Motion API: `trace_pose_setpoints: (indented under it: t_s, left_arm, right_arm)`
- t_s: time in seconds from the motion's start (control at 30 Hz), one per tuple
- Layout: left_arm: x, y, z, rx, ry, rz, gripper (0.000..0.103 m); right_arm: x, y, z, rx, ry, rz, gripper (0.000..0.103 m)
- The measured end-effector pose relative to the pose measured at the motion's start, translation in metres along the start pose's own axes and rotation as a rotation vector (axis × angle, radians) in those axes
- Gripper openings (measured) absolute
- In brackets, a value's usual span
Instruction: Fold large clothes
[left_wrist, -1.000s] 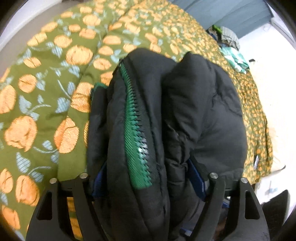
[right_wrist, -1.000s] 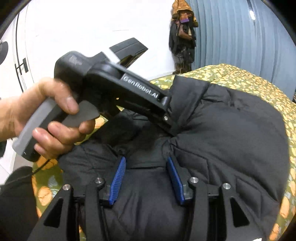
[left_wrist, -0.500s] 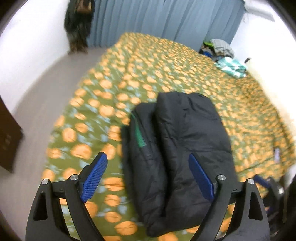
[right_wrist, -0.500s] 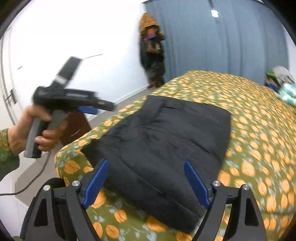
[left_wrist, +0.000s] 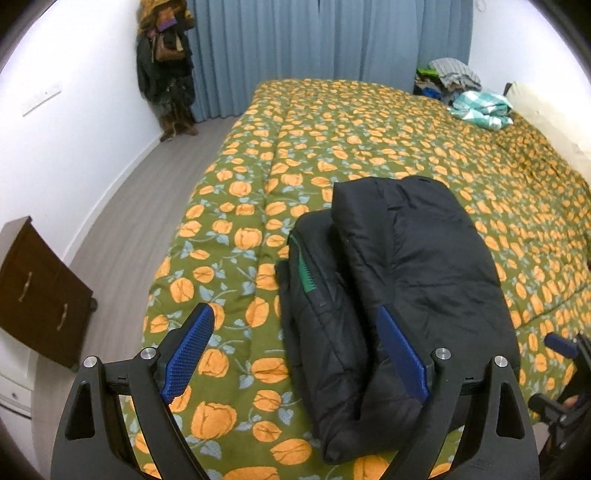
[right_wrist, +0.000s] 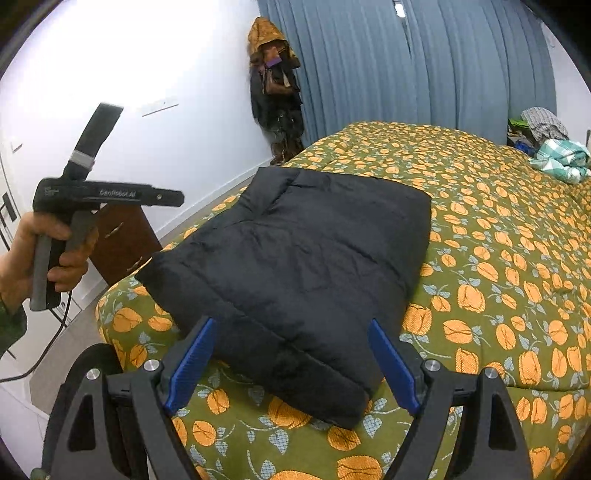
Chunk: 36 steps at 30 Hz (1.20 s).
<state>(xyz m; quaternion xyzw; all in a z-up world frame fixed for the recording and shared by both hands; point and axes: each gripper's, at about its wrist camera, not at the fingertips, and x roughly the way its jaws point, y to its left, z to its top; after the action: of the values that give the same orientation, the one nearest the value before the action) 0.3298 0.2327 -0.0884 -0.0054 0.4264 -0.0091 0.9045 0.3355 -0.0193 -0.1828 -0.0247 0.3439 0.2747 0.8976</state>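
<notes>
- Two grippers, left gripper (left_wrist: 295, 354) and right gripper (right_wrist: 291, 363): jaws wide, having just opened, nothing between them.
- Folded black puffer jacket (right_wrist: 295, 266): on the bed (right_wrist: 498, 229), frame centre, long axis running away from both jaws.

We are in a home bedroom; a wide bed (left_wrist: 369, 122) under a green quilt printed with orange flowers fills it; blue curtains (left_wrist: 325, 48) hang behind; clothes (left_wrist: 162, 55) hang in the corner; a dark wooden cabinet (left_wrist: 40, 299) stands by the white wall; crumpled laundry (left_wrist: 480, 105) lies near the head.
</notes>
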Motion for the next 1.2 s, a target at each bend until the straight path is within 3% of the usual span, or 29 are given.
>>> trace_pose_setpoints:
  t_s: [0.07,0.17,0.23,0.3,0.37,0.43,0.5,0.63,0.77,0.83,0.97,1.03,1.13,1.2]
  left_arm:
    - [0.002,0.006,0.002,-0.021,0.021,-0.140,0.091]
    - [0.020,0.020,0.005,-0.083,0.132,-0.436,0.091]
    - [0.034,0.024,0.005,-0.100,0.192,-0.493,0.091]
    - [0.046,0.020,0.005,-0.064,0.218,-0.499,0.091]
    - [0.062,0.017,0.002,-0.029,0.240,-0.458,0.091]
    - [0.090,0.021,-0.006,-0.054,0.300,-0.433,0.091]
    - [0.115,0.025,-0.017,-0.093,0.355,-0.452,0.095]
    - [0.140,0.032,-0.032,-0.129,0.379,-0.505,0.103]
    - [0.158,0.029,-0.035,-0.142,0.403,-0.558,0.103]
    - [0.161,0.027,-0.037,-0.141,0.409,-0.574,0.103]
    - [0.168,0.030,-0.044,-0.159,0.414,-0.622,0.103]
    - [0.175,0.031,-0.049,-0.191,0.419,-0.648,0.103]
    - [0.184,0.037,-0.053,-0.267,0.420,-0.657,0.103]
    - [0.176,0.032,-0.052,-0.283,0.397,-0.626,0.100]
  right_arm:
    - [-0.001,0.004,0.000,-0.008,-0.001,0.005,0.086]
    - [-0.001,0.003,0.000,-0.006,-0.002,0.009,0.086]
    - [-0.002,0.000,0.001,0.004,-0.003,0.007,0.085]
    - [-0.002,-0.005,0.002,0.018,-0.004,0.007,0.085]
    - [-0.001,-0.010,0.004,0.036,-0.005,0.004,0.085]
    - [0.001,-0.017,0.006,0.058,0.002,0.003,0.086]
    - [0.004,-0.029,0.008,0.094,0.012,0.007,0.085]
    - [0.015,-0.073,0.008,0.245,0.048,0.042,0.086]
    - [0.051,-0.122,-0.004,0.430,0.139,0.141,0.086]
    - [0.072,-0.140,-0.012,0.533,0.162,0.249,0.086]
    - [0.106,-0.149,-0.019,0.601,0.182,0.370,0.092]
    - [0.130,-0.151,-0.018,0.656,0.195,0.474,0.097]
    - [0.170,-0.149,-0.012,0.691,0.266,0.527,0.102]
    - [0.172,-0.140,0.007,0.614,0.271,0.483,0.096]
